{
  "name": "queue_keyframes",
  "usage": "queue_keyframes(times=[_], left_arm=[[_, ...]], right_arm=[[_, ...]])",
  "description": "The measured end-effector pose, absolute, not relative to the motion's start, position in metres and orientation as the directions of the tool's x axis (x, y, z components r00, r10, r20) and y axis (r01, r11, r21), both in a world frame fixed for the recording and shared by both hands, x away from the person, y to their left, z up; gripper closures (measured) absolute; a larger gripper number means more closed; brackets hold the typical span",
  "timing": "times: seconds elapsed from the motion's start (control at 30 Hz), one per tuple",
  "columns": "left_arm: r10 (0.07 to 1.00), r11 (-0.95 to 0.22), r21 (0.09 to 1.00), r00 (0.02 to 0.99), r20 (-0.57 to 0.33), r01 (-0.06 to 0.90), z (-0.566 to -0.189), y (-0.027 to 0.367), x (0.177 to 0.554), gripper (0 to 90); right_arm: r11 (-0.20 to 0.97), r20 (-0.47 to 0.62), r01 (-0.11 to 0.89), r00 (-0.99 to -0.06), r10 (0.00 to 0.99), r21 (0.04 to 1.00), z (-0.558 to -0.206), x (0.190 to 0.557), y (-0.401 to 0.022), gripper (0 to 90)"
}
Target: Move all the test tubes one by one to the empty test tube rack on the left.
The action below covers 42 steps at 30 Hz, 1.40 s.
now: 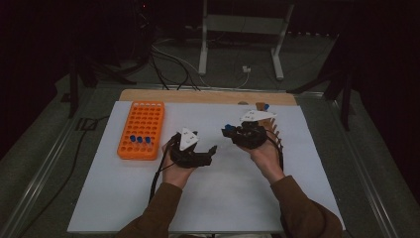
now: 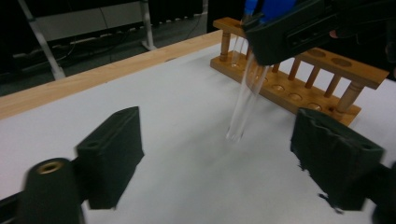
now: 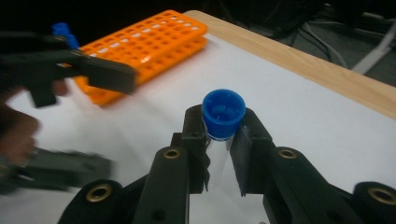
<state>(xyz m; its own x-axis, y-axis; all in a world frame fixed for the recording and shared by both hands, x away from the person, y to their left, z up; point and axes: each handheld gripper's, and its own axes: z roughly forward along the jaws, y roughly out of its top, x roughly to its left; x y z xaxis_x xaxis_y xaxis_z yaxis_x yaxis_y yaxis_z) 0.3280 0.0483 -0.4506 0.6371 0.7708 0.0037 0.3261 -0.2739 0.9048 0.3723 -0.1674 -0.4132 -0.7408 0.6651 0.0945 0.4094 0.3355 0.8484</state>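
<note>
White surface carries an orange rack at left and a wooden rack at right. Left claw stands wide apart, nothing between its jaws. Right claw is clamped on a blue-capped test tube, held above mid-surface between the racks.

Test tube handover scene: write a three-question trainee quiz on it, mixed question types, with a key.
1. True or false: the right gripper is shut on a blue-capped test tube.
2. Which rack holds blue-capped tubes? A) the orange rack B) the wooden rack
3. Fill in: the left gripper has its jaws ____, with nothing between them.

Key:
1. True; its pads clamp the tube just below the cap.
2. A; three blue caps sit in its near rows, while the wooden rack's visible holes are empty.
3. Open; the tube hangs beyond them.
</note>
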Motion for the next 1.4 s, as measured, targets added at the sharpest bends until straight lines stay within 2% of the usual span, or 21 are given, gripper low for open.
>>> queue_keyframes(times=[0.23, 0.4, 0.63, 0.77, 1.0, 1.2, 1.4], left_arm=[[0.755, -0.287, 0.906, 0.656, 0.014, 0.312, -0.454, 0.034, 0.33, 40.5], [0.741, -0.306, 0.908, 0.67, 0.038, 0.287, -0.455, 0.029, 0.329, 57.1], [0.734, -0.303, 0.914, 0.677, 0.045, 0.268, -0.454, 0.03, 0.328, 71.0], [0.732, -0.302, 0.914, 0.68, 0.04, 0.271, -0.454, 0.032, 0.329, 76.7], [0.726, -0.303, 0.913, 0.687, 0.036, 0.272, -0.455, 0.033, 0.329, 77.7], [0.74, -0.301, 0.905, 0.672, 0.023, 0.3, -0.458, 0.039, 0.332, 77.8], [0.761, -0.292, 0.902, 0.649, 0.017, 0.319, -0.459, 0.05, 0.333, 77.9]], right_arm=[[0.335, 0.111, 0.405, -0.762, 0.638, 0.851, -0.414, 0.364, -0.156, 76.5], [0.329, 0.124, 0.399, -0.776, 0.619, 0.856, -0.413, 0.361, -0.15, 76.5], [0.334, 0.135, 0.407, -0.782, 0.609, 0.85, -0.413, 0.36, -0.147, 76.5], [0.333, 0.138, 0.409, -0.782, 0.608, 0.85, -0.413, 0.36, -0.146, 76.5], [0.326, 0.148, 0.409, -0.786, 0.6, 0.852, -0.415, 0.361, -0.147, 74.8], [0.287, 0.175, 0.409, -0.786, 0.592, 0.866, -0.411, 0.363, -0.157, 54.5], [0.262, 0.173, 0.406, -0.771, 0.613, 0.876, -0.41, 0.363, -0.171, 28.7]])
